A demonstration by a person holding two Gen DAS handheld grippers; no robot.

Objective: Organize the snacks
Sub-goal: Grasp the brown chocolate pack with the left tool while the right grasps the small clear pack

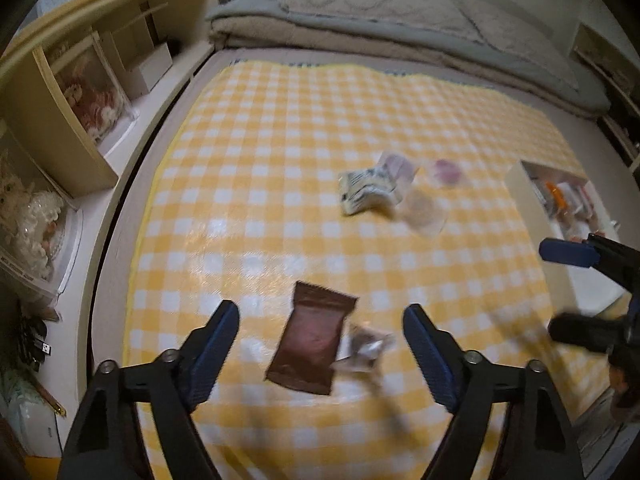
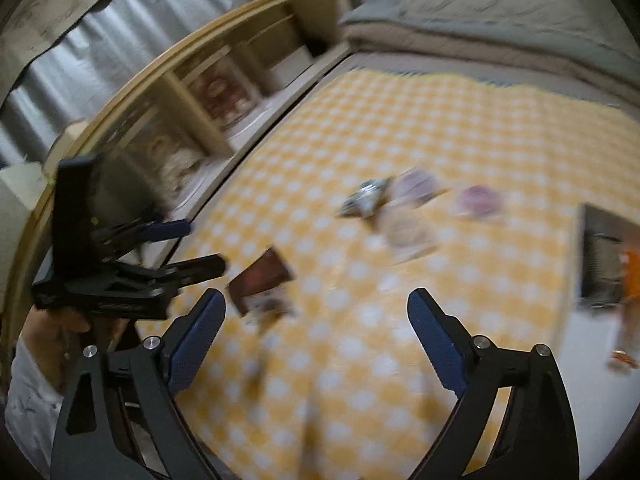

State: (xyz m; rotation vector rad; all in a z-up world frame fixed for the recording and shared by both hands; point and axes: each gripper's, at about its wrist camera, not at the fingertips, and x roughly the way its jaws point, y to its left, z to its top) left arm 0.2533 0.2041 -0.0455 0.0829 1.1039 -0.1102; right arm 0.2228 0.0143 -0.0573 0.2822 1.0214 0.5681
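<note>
Brown and glossy, the flat rectangular foil snack packet (image 1: 314,340) is lying on the yellow-and-white checked cloth (image 1: 280,160) directly ahead of your left gripper (image 1: 320,320), framed between its two blue-padded fingers, neither of which is touching it. Its long axis is running nearly along the line the gripper is pointing, tipped a little to one side, so the jaws are already straddling its narrow width. Your left gripper is standing open with nothing gripped; your right gripper (image 2: 316,300) is also standing open and empty, off to the right and farther from the packet, so the left hand is the nearer one. A small crinkled silvery wrapper (image 1: 362,350) is touching the brown packet's right edge, which I judge could get caught in the same pinch. Counting loose snacks on the cloth, you are looking at one brown packet, one silvery wrapper, one pale printed pouch (image 1: 366,192) and three clear round-topped packs (image 1: 420,188) clustered farther off. One white open box (image 1: 540,220) is sitting at the right, already holding a few items.
</note>
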